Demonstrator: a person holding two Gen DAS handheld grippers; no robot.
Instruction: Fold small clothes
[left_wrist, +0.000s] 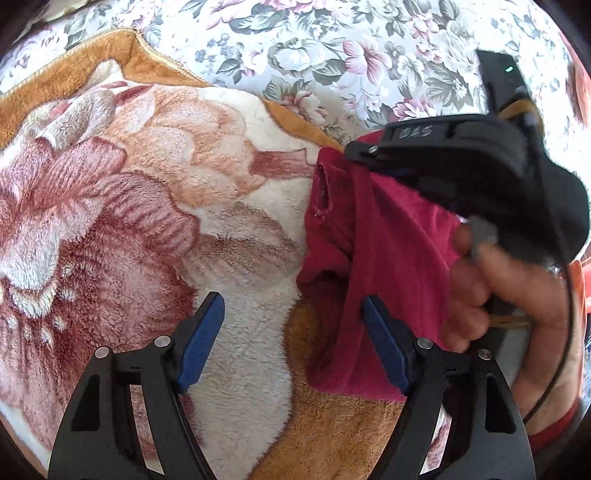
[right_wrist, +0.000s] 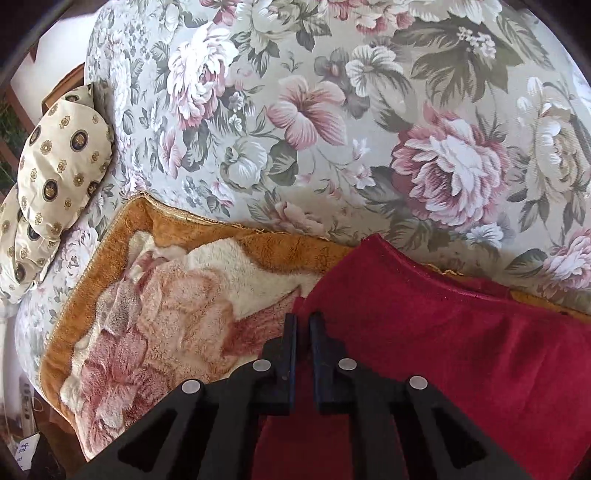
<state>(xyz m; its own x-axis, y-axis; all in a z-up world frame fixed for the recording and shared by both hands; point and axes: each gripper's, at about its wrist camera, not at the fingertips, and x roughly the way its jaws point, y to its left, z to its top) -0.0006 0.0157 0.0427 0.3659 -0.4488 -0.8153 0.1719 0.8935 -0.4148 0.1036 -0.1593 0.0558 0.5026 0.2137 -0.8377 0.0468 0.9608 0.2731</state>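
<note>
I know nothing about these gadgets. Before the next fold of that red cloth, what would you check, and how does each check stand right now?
1. Right tool gripping the red cloth: ok, its fingers are nearly shut over the cloth edge.
2. Left tool ready to grab: ok, wide open and holding nothing.
3. Left tool lined up on cloth: not ok, only one finger reaches it.
4. Cloth lying flat: not ok, it hangs bunched.
5. Blanket beneath smooth: ok.
6. Cloth's far edge: cannot tell, it runs out of view.

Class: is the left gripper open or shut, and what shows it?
Open. The left gripper's blue pads stand wide apart over the blanket, gripping nothing.
</note>
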